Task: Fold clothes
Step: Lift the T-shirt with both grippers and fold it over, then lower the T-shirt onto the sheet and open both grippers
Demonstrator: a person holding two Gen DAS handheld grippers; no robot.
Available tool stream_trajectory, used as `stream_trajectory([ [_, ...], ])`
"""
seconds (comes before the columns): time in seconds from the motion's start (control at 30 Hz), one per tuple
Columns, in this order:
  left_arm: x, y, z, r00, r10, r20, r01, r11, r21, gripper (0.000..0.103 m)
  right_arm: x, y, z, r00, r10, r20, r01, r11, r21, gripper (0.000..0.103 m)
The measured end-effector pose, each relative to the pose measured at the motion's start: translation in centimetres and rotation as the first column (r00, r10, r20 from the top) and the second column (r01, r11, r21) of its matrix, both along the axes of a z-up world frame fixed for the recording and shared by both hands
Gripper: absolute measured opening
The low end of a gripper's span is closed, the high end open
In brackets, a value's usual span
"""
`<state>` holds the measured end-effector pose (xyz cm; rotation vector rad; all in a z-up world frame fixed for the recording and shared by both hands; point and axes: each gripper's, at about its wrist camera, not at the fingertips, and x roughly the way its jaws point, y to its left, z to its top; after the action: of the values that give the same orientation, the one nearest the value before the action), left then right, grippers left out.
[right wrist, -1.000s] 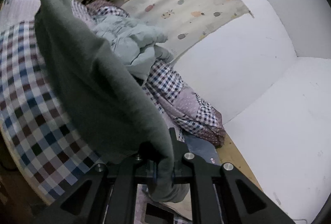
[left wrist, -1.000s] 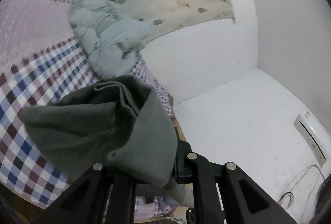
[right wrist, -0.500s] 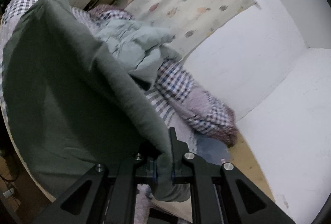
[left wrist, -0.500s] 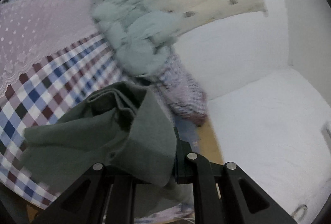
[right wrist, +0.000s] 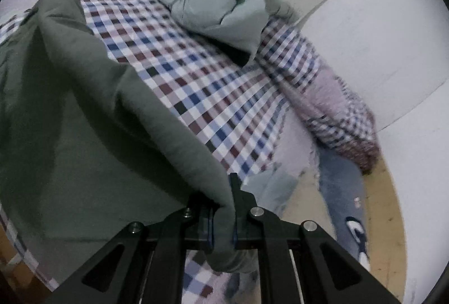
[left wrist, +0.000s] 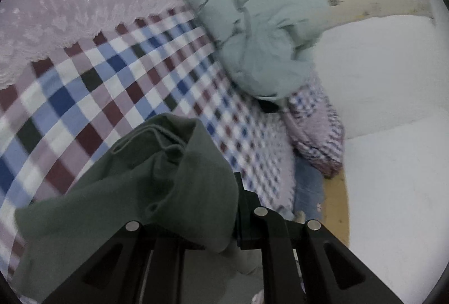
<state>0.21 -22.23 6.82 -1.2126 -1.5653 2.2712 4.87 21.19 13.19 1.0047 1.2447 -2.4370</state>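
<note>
Both my grippers are clamped on the green cloth. On the right wrist feed, the right gripper has its jaws pinched together on one corner, and the cloth stretches away up the left of the picture to its far end, where a small dark shape at the top left grips it; I take that for my other gripper but cannot be sure. The cloth hangs as a broad sheet over the near edge of the bed.

The left wrist feed shows what the right one hides: at the left gripper the cloth is bunched in several folded layers with a seamed edge on top, draped over one finger so I see only the other. The jaws look closed on that bundle.

A pale quilted jacket lies crumpled toward the bed's far edge, by the wall. Only the left view shows the pink lace cover; the right view alone shows the blue slipper on the floor off the bed's corner.
</note>
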Motion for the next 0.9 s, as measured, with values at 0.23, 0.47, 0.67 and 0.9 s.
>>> stream_trajectory([
  [0.23, -4.8, -0.3, -5.3, 0.983, -0.020, 0.181, 0.021, 1.000, -0.004, 0.014, -7.2, 1.8, -4.0, 0.970, -0.018, 0.243, 0.055, 0.987, -0.149, 0.008],
  [0.47, -3.8, -2.0, -4.3, 1.000, 0.023, 0.005, -0.023, 0.994, 0.111, 0.068, -12.8, 5.1, -7.1, 0.903, -0.109, 0.416, 0.257, 0.911, -0.321, 0.040],
  [0.67, 0.3, -4.6, -0.9, 0.987, 0.050, -0.150, -0.044, 0.998, 0.043, 0.080, -12.9, 8.8, -5.5, 0.895, -0.368, 0.254, 0.445, 0.787, -0.428, 0.052],
  [0.9, 8.2, -6.5, -1.1, 0.979, 0.030, -0.203, -0.062, 0.986, -0.156, 0.084, -5.4, 10.0, -2.9, 0.916, -0.360, 0.177, 0.396, 0.744, -0.539, 0.057],
])
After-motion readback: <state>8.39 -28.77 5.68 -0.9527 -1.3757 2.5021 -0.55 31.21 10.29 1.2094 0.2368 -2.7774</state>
